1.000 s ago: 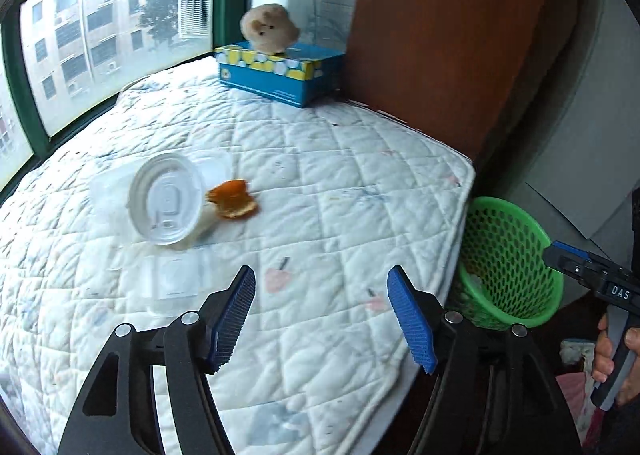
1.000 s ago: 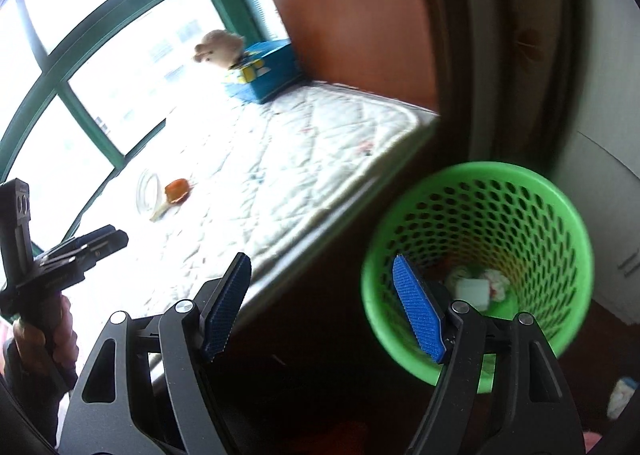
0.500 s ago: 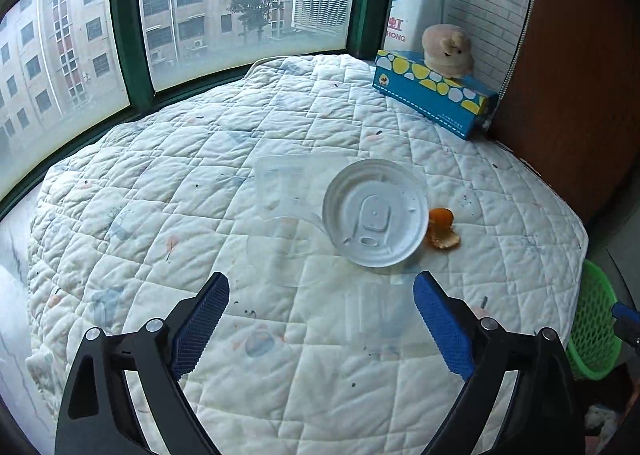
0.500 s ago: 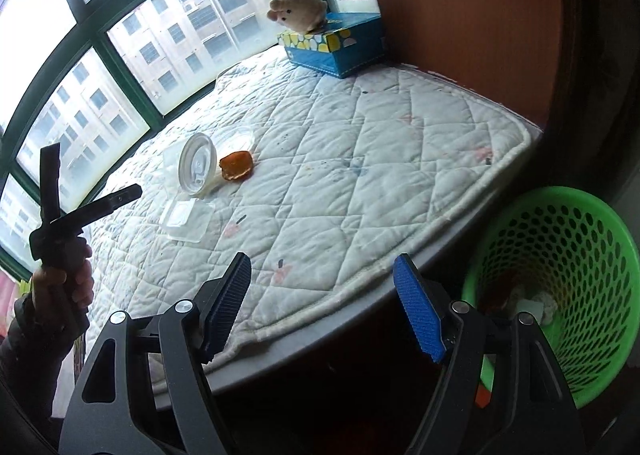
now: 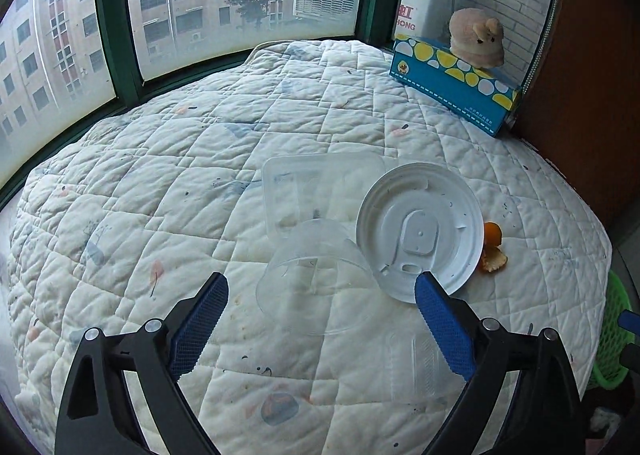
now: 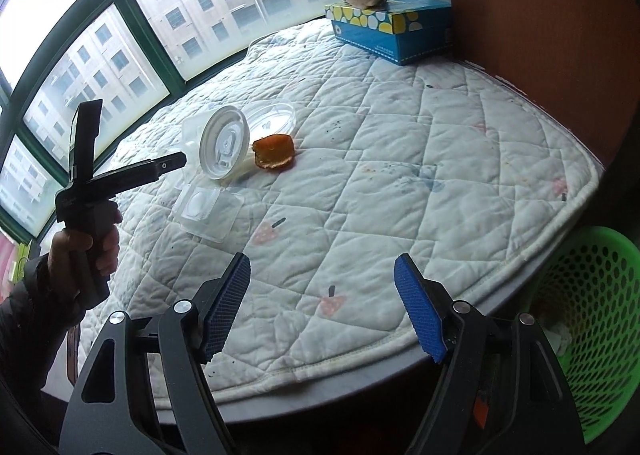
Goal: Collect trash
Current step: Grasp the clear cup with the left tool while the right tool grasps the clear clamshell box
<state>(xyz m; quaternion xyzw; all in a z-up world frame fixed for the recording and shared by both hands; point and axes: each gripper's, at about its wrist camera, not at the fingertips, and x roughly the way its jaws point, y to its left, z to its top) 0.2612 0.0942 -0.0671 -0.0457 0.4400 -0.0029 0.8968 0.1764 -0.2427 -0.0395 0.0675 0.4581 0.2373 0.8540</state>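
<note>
A clear round plastic cup [image 5: 316, 287] lies on its side on the white quilted mattress pad [image 5: 160, 183], and a white round plastic lid [image 5: 420, 243] leans tilted against it; nothing shows inside the cup. Behind them sits a clear rectangular plastic tub [image 5: 316, 187] that looks empty, and a piece of orange peel [image 5: 494, 251] lies just beside the lid. A flat clear plastic blister tray [image 6: 210, 211] rests near them. The left gripper [image 5: 320, 331] hangs over the cup with its blue pads spread wide and nothing pressed between them. The right gripper [image 6: 322, 303] is over the pad's near edge, its jaws fairly wide and empty. The green perforated plastic basket [image 6: 592, 319] stands on the floor beside the ledge; the right wrist view looks into it and shows a little white crumpled waste low inside, while the left wrist view catches only a sliver of its rim. Only the right view shows the hand [image 6: 84, 251] holding the left gripper's handle. At the far corner a beige plush toy [image 5: 476, 37] sits on a blue and yellow tissue box [image 5: 452, 87].
</note>
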